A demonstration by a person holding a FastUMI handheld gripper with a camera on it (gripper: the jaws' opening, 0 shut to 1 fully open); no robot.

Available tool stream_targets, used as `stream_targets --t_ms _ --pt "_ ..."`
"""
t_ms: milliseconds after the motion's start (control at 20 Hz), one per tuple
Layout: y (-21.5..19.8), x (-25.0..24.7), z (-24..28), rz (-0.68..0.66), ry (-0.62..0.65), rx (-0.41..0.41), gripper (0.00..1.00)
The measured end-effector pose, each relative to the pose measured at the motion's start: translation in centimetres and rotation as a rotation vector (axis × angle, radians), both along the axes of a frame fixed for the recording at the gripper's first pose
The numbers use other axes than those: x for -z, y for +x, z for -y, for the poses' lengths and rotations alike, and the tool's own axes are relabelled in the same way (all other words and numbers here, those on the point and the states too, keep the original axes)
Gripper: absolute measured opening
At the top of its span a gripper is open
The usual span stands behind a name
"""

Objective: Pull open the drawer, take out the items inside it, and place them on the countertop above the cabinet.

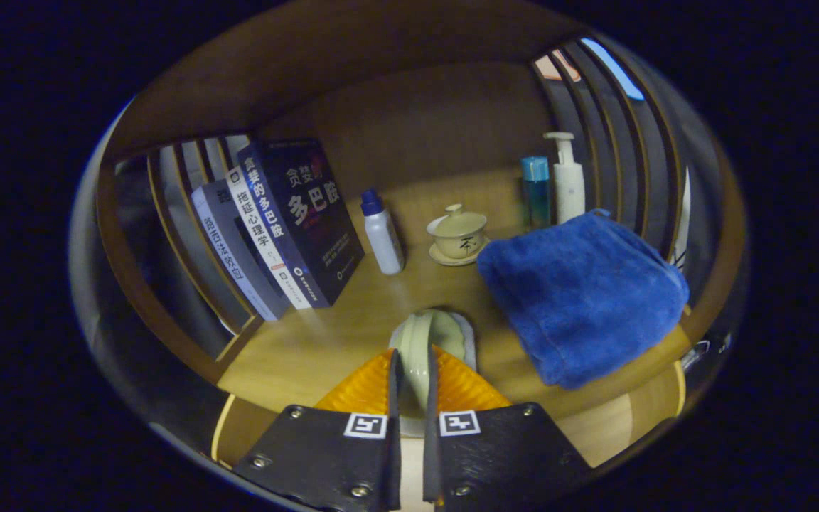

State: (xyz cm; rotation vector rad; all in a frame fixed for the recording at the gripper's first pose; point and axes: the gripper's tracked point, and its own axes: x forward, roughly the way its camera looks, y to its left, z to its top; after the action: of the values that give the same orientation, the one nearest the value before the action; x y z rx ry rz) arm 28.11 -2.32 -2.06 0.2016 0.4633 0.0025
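My gripper (411,361) is shut on a pale green ceramic dish (432,340), held on edge between the fingers. The dish hangs just above the wooden countertop (324,341), near its front edge. Just right of the fingers lies a folded blue towel (584,295) on the countertop. The drawer is hidden from this view.
Beyond the fingers stand a lidded tea bowl on a saucer (458,235), a small white bottle with a blue cap (383,235), a teal bottle (536,190) and a white pump bottle (567,181). Leaning books (288,224) fill the left. Wooden slats (189,235) close both sides.
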Motion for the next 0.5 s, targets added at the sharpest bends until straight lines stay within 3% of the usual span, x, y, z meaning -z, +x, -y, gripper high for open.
stream_targets --t_ms 500 --pt "2.5 0.1 0.2 0.067 -0.12 0.08 0.13"
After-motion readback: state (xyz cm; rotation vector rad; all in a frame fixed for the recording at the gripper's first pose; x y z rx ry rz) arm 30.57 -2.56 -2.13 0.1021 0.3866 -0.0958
